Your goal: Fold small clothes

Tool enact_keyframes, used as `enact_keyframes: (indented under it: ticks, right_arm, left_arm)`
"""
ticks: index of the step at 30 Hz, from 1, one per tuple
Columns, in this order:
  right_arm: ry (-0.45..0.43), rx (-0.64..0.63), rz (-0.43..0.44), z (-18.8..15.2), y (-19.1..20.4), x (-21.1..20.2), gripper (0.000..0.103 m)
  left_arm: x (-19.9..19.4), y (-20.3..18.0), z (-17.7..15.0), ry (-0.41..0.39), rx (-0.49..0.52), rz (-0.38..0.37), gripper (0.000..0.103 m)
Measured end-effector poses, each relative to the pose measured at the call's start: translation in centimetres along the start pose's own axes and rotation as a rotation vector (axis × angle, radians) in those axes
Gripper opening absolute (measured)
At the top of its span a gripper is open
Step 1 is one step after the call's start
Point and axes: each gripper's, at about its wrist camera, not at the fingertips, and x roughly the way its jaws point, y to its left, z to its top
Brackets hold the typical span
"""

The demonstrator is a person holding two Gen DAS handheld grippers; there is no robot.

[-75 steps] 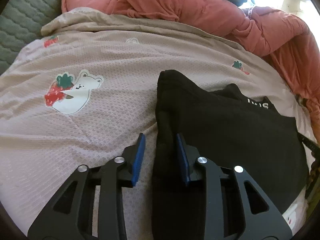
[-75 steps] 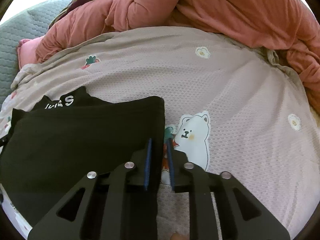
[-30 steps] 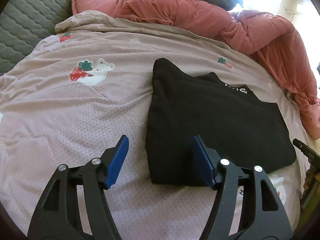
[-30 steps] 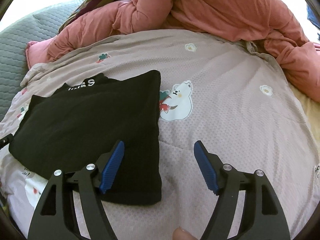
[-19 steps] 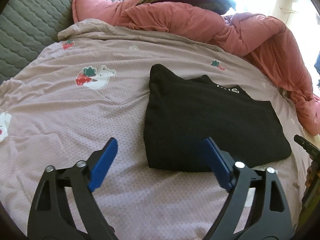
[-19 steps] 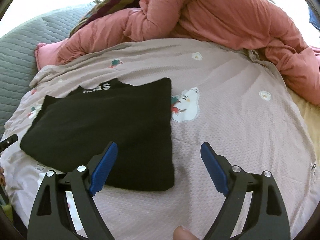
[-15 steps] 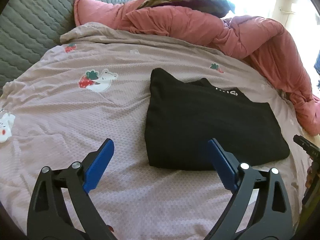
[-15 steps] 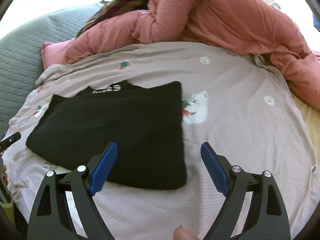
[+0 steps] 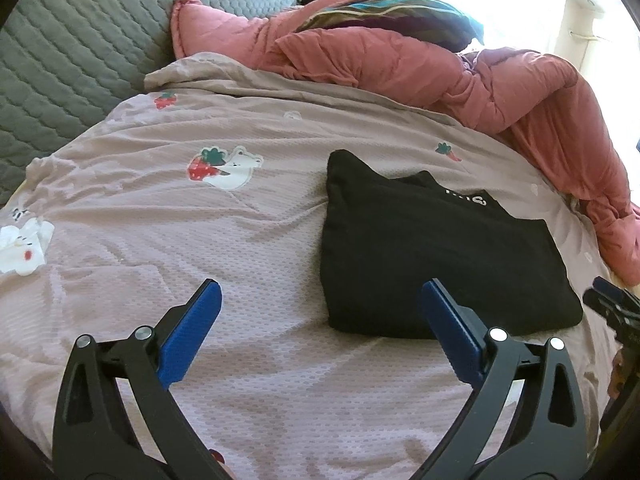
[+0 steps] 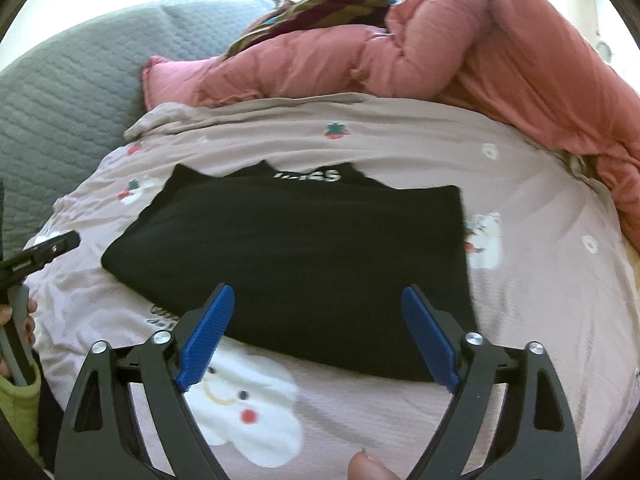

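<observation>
Jaws of both the left gripper (image 9: 320,312) and the right gripper (image 10: 316,316) were opening, empty, clear of the folded black garment (image 9: 436,248); withdrawal needed to leave it undisturbed.

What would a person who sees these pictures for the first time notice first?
The folded black knit garment with white letters at its far edge lies flat in the middle of the pale pink bedsheet printed with bears and strawberries. Behind it, a crumpled salmon-pink quilt is piled along the far side of the bed. A grey quilted cushion stands at the far left.
</observation>
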Motion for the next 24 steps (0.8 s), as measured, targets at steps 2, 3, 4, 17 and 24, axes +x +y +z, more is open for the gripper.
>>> enact_keyframes:
  ticks: [2,3,4,17,24]
  right_arm:
    - [0.001,-0.019,0.010,0.2,1.0,0.2,0.098]
    - [0.002,-0.029,0.018,0.3,1.6,0.4,0.098]
    - [0.004,-0.039,0.025,0.4,2.0,0.6,0.098]
    - [0.045,-0.189,0.099,0.6,9.3,3.7,0.098]
    - [0.051,-0.276,0.138,0.6,13.5,5.4,0.098]
  left_arm:
    - [0.0,0.3,0.0,-0.003,-0.003,0.005,0.094]
    - [0.0,0.4,0.0,-0.005,-0.006,0.007,0.094]
    - [0.0,0.5,0.0,-0.006,-0.006,0.009,0.094]
    - [1.4,2.8,0.2,0.000,-0.054,0.035,0.094]
    - [2.5,4.3,0.3,0.012,-0.092,0.050,0.094]
